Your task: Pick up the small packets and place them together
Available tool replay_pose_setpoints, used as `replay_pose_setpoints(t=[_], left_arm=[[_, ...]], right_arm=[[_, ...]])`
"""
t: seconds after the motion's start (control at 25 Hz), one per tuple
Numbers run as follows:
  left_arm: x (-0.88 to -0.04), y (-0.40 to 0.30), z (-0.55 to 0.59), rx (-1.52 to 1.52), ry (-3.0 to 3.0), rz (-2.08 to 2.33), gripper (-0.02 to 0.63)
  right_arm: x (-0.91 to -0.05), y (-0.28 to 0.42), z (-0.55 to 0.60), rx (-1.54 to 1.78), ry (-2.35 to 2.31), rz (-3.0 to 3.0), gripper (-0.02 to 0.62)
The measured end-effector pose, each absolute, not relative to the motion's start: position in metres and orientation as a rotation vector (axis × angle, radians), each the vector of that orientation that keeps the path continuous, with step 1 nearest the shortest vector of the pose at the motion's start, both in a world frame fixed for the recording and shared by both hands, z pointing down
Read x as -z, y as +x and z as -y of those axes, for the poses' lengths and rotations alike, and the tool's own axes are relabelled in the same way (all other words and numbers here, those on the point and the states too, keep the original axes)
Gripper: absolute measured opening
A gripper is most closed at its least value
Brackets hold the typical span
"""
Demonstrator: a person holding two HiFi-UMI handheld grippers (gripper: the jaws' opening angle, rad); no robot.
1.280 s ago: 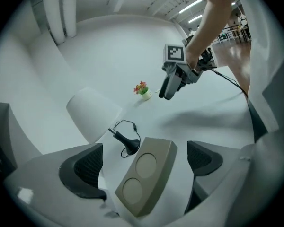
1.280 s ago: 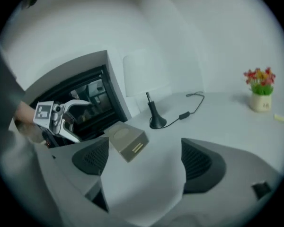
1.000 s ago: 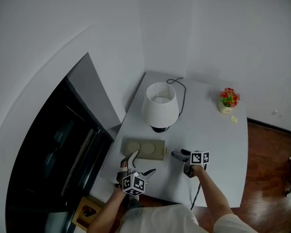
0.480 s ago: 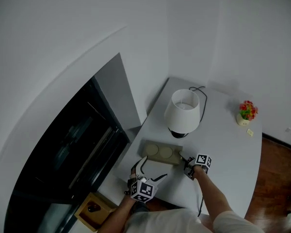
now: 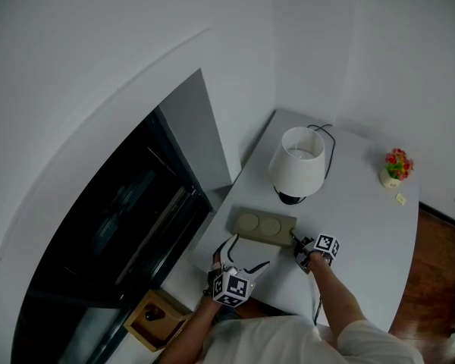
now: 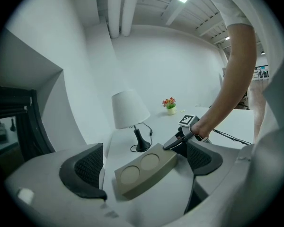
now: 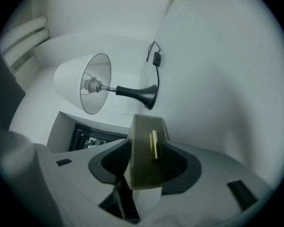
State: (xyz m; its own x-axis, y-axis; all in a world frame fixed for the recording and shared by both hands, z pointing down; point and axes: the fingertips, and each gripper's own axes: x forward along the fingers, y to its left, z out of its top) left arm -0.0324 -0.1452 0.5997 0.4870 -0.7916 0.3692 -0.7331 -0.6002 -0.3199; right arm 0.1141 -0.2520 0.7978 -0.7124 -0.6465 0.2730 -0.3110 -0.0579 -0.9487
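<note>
An olive box (image 5: pixel 262 224) with two round recesses lies on the white table (image 5: pixel 364 226) in front of the lamp. My right gripper (image 5: pixel 296 243) is at its right end. Its jaws have just been closing, and in the right gripper view both pads press the box's end (image 7: pixel 146 141) beside a small brass latch (image 7: pixel 154 144). My left gripper (image 5: pixel 246 252) stands open near the box's left end. Seen from the left gripper, the box (image 6: pixel 144 168) lies ahead between the spread jaws, untouched. One small yellowish packet (image 5: pixel 400 199) lies far off beside the flower pot (image 5: pixel 395 169).
A white lamp (image 5: pixel 297 158) with a black base and cord stands just behind the box. A dark glass panel (image 5: pixel 129 218) runs along the table's left side. A wooden box (image 5: pixel 153 318) sits on the floor below the near corner.
My right gripper has moved left and down from beside the box to its right end, rolled, and closed on it. The left gripper has shifted slightly, still open.
</note>
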Motion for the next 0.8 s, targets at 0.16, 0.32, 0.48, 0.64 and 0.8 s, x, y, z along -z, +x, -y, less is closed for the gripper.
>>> replay_pose_setpoints(t=[0.16,0.32,0.48,0.64,0.8], left_arm=[[-0.598,-0.027,0.145,0.733,-2.613,-1.32,0.555],[-0.597,-0.021,0.146,0.729,-2.629,-1.295,0.555],[-0.601,-0.01,0.147,0.733,-2.646,-1.249,0.555],[-0.603,0.008,0.147,0.726,-2.67,-1.194,0.555],[-0.605,0.025,0.145,0.716,-2.69,-1.139,0.555]], right_arm=[[-0.801,0.117,0.251,1.826,-1.018,-1.939,0.192],[-0.799,0.122,0.246,1.826,-0.996,-1.896,0.178],[-0.799,0.137,0.239,1.808,-0.998,-1.915,0.139],[-0.804,0.18,0.226,1.777,-1.124,-1.904,0.031],[-0.798,0.238,0.21,1.715,-1.207,-1.884,0.031]])
